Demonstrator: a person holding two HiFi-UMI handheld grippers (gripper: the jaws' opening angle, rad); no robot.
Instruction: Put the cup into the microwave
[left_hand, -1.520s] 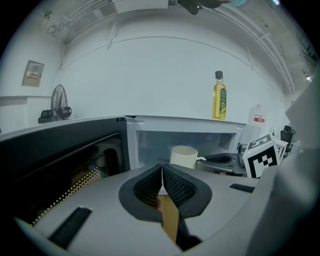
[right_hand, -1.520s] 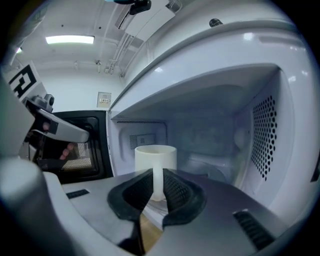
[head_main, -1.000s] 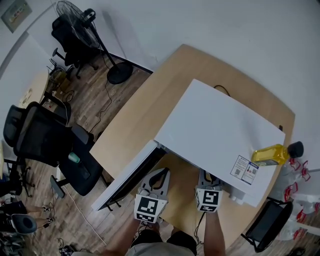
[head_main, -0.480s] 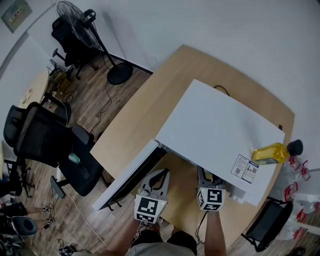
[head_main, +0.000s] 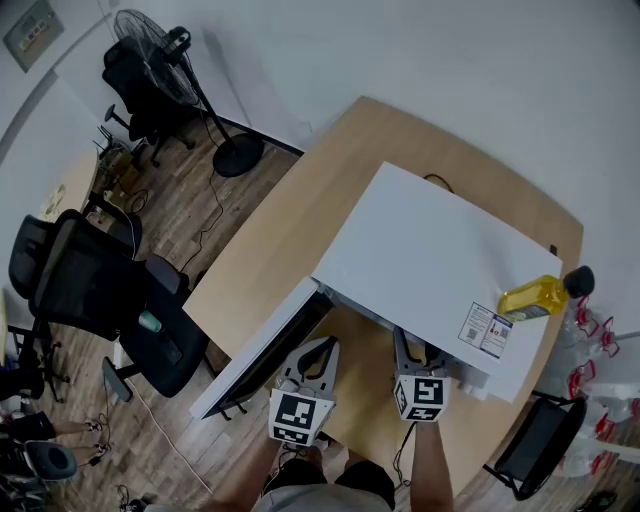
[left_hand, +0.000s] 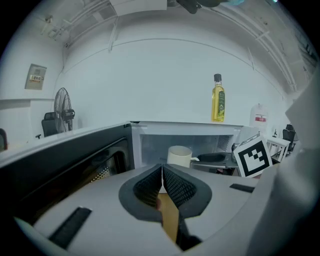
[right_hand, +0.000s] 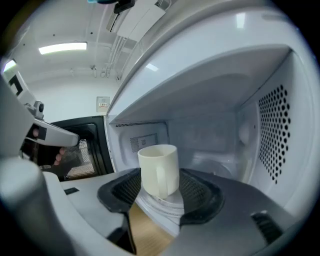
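Observation:
A cream cup (right_hand: 159, 170) stands upright on the glass turntable inside the white microwave (head_main: 430, 255). My right gripper (right_hand: 162, 179) reaches into the oven mouth. Its jaws have just been opening and now stand wide on either side of the cup, pads clear of it. In the head view the right gripper (head_main: 413, 350) pokes under the microwave's top, which hides the cup. My left gripper (head_main: 318, 350) hovers in front of the oven, left of the right one. In its own view the left gripper (left_hand: 162, 169) is shut on nothing, and the cup (left_hand: 179, 156) shows beyond it.
The microwave door (head_main: 262, 350) hangs open to the left, close beside the left gripper. A yellow oil bottle (head_main: 535, 297) stands on the microwave's top right corner. Office chairs (head_main: 90, 285) and a floor fan (head_main: 160, 40) stand on the floor beyond the table's left edge.
The right gripper's fingers stand a little wider apart at the oven mouth than before. The left gripper has stayed put. The head view has shifted slightly.

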